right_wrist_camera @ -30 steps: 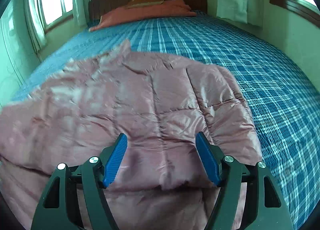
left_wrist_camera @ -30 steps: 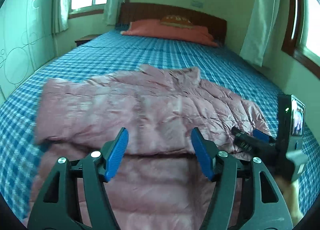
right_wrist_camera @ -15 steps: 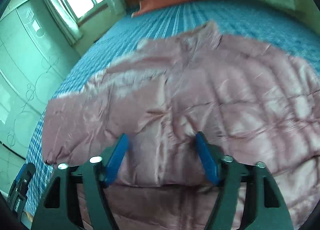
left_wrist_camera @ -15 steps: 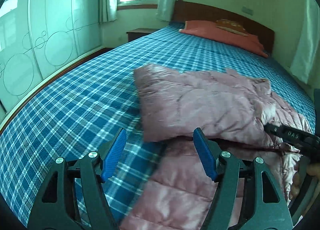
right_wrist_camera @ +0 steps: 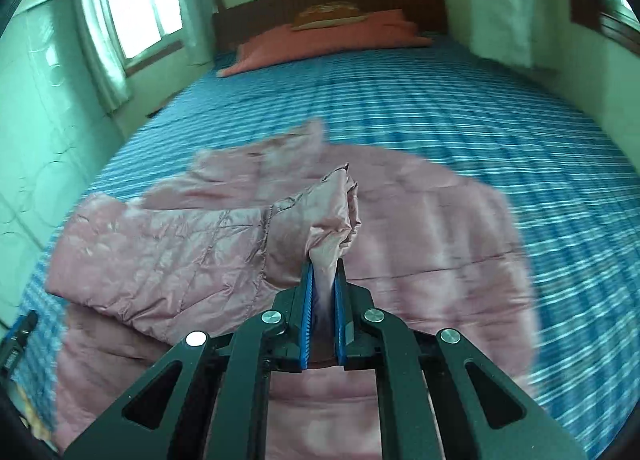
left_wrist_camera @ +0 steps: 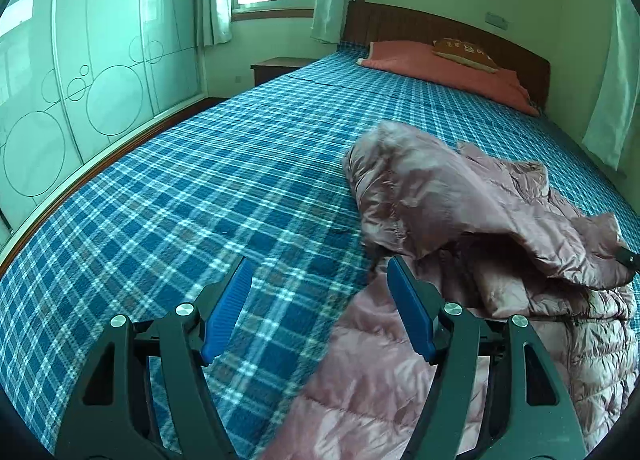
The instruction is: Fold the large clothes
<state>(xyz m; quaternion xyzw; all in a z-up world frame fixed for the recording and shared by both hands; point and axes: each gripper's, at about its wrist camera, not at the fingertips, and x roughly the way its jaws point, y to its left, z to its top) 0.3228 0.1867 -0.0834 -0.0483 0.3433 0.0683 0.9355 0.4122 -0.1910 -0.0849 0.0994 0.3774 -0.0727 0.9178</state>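
A large pink quilted down jacket (left_wrist_camera: 460,212) lies on the blue plaid bed (left_wrist_camera: 200,188). My left gripper (left_wrist_camera: 318,292) is open and empty, low over the bed, its right finger at the jacket's left edge. My right gripper (right_wrist_camera: 324,280) is shut on a fold of the jacket's sleeve (right_wrist_camera: 328,216) and holds it lifted above the jacket's body (right_wrist_camera: 420,252). In the left wrist view the lifted sleeve arches over the jacket, and the right gripper's tip (left_wrist_camera: 628,258) shows at the right edge.
An orange-red pillow (left_wrist_camera: 440,64) and a small brown cushion (left_wrist_camera: 464,50) lie at the headboard. A wardrobe with circle patterns (left_wrist_camera: 80,80) stands left of the bed, a nightstand (left_wrist_camera: 276,68) by the window. The left gripper's tip (right_wrist_camera: 18,340) shows at the right view's left edge.
My right gripper has shut on the jacket's left sleeve and lifted it up and across over the jacket. My left gripper has swung to the jacket's left side and stays open.
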